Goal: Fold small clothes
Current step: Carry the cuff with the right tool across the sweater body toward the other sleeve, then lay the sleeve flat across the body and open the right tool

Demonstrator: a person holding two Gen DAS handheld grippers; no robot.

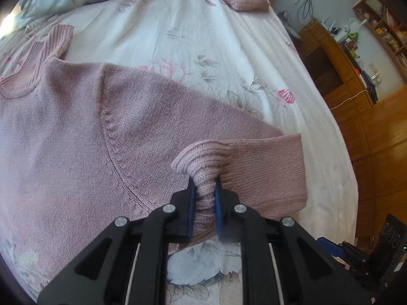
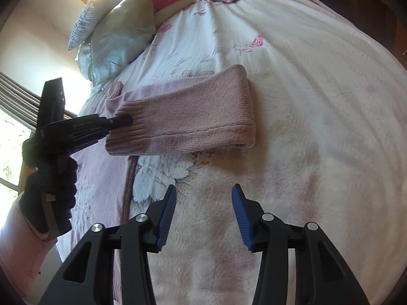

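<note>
- Sweater (image 1: 76, 132), pink knit, lies spread flat on a bed (image 1: 203, 38) covered with a white flowered quilt; its ribbed collar (image 1: 30, 71) points toward the pillows; in the left wrist view the body fills the left side, and one sleeve (image 1: 203, 117) runs out to the right.
- Sleeve is doubled back on itself; in the right wrist view the fold (image 2: 244, 106) lies at the outer end and the ribbed cuff (image 2: 127, 132) has been brought round toward the body; the doubled sleeve lies beside the body, not yet across it.
- Left gripper (image 1: 204, 198) is clenched on a bunched ridge of the ribbed cuff, with knit squeezed between its blue pads (image 1: 191, 203); the cuff looks slightly lifted off the quilt at the pinch.
- Right gripper (image 2: 203, 203) hangs over bare quilt, near the sleeve but apart from it; its fingers are spread and grasp nothing.
- A gloved hand (image 2: 51, 185) with a pink sleeve holds the left tool at the left edge of the right wrist view.
- Step in hand, by my judgement: folding this sleeve inward, an early stage, since the body is still fully open.
- Next move probably calls for carrying the cuff across onto the chest, laying it flat without twisting, then letting go; the free gripper could pin or smooth the fold so the knit does not drag.
- Pillows (image 2: 119, 33) lie at the head of the bed, well apart from the work.
</note>
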